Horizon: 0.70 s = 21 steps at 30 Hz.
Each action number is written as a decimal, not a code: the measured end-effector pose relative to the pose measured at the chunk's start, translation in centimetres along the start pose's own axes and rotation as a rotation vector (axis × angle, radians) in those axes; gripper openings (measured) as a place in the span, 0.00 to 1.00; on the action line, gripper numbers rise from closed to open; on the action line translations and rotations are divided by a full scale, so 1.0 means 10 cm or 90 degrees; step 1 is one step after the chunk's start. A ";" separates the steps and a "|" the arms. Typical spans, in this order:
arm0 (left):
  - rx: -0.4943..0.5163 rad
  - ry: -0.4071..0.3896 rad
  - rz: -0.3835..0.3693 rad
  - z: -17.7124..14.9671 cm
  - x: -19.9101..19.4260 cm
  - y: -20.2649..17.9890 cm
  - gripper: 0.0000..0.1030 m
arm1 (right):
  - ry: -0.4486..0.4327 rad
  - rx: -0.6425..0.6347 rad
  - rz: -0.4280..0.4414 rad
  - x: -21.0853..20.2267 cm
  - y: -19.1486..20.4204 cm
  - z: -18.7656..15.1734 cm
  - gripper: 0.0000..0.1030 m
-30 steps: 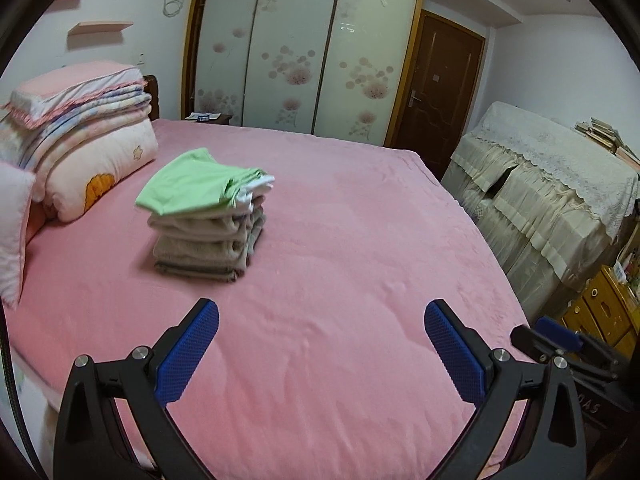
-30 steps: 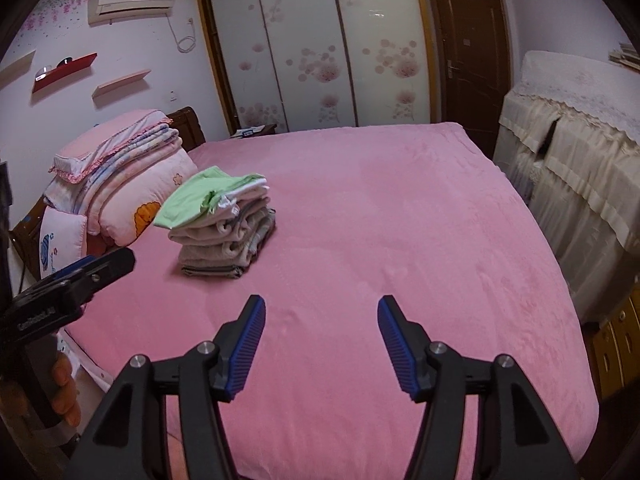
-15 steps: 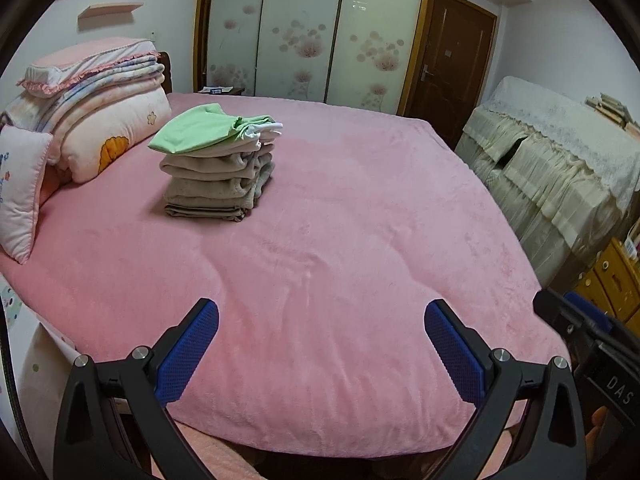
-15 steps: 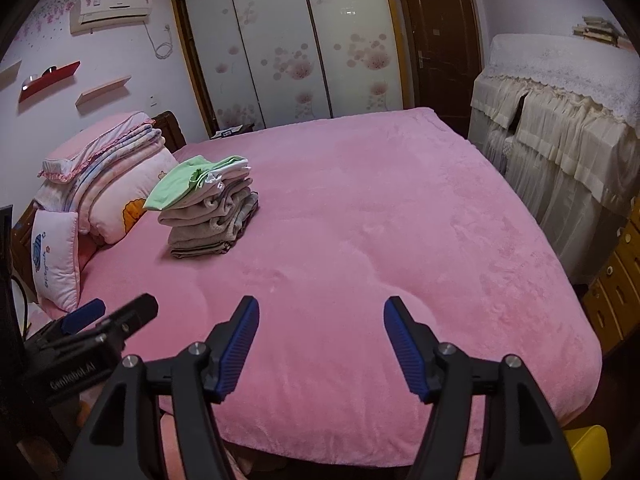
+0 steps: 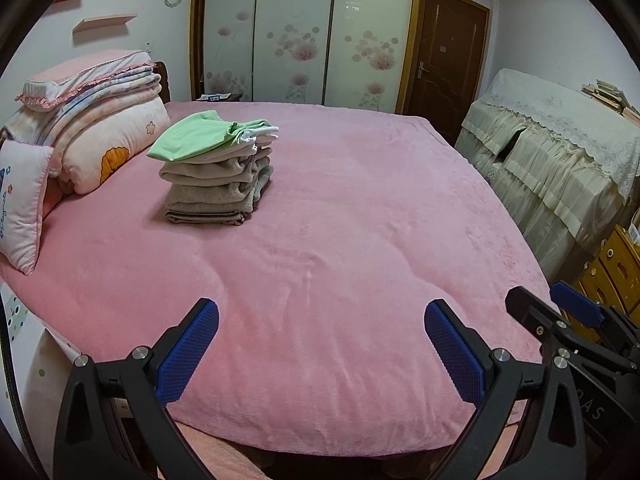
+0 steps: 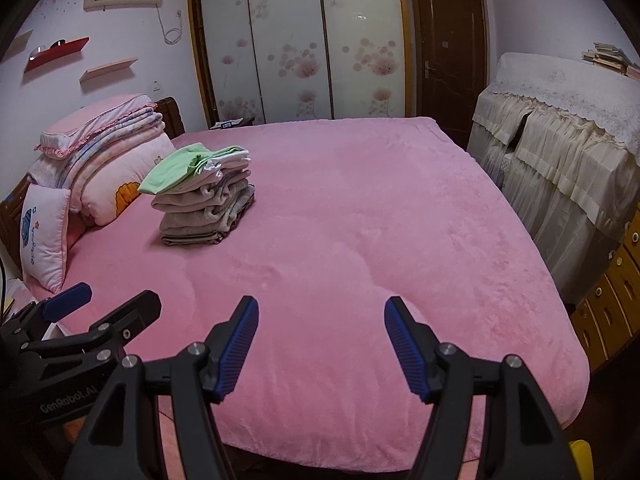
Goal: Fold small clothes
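A stack of folded beige and grey clothes (image 5: 218, 184) (image 6: 204, 208) sits on the pink bed (image 5: 360, 220) (image 6: 360, 220) at the far left, topped by a folded light green garment (image 5: 200, 136) (image 6: 172, 168). My left gripper (image 5: 320, 312) hangs open over the bed's near edge, nothing between its blue pads. My right gripper (image 6: 322, 306) is also open and empty, beside it over the same edge. Each gripper shows in the other's view: the right gripper (image 5: 560, 312) at the right side, the left gripper (image 6: 104, 304) at the left side. Both are far from the stack.
Pillows and folded quilts (image 5: 92, 120) are piled at the bed's head on the left. A cloth-covered cabinet (image 5: 560, 160) and wooden drawers (image 5: 612, 268) stand to the right of the bed. A sliding wardrobe (image 6: 296, 48) and a brown door (image 6: 448, 52) lie beyond.
Both grippers have drawn back and sunk toward the bed's near edge, which now shows below the fingers. The right jaws stand slightly wider. The stack has not moved.
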State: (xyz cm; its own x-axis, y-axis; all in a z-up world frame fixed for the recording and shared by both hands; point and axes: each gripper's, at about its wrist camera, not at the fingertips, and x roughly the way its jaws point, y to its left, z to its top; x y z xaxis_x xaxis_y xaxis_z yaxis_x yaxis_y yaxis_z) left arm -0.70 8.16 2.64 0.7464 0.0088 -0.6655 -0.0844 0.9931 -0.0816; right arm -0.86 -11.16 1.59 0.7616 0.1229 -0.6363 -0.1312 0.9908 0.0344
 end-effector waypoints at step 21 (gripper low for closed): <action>0.005 -0.018 0.025 0.00 -0.05 -0.03 0.99 | -0.007 -0.018 -0.018 0.01 0.05 -0.01 0.64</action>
State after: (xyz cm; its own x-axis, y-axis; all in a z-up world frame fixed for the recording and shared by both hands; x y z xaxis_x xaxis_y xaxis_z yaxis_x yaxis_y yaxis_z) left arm -1.07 7.87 3.00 0.7613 0.0511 -0.6464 -0.1091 0.9928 -0.0500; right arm -0.96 -10.70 1.46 0.7720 0.0956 -0.6284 -0.1271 0.9919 -0.0052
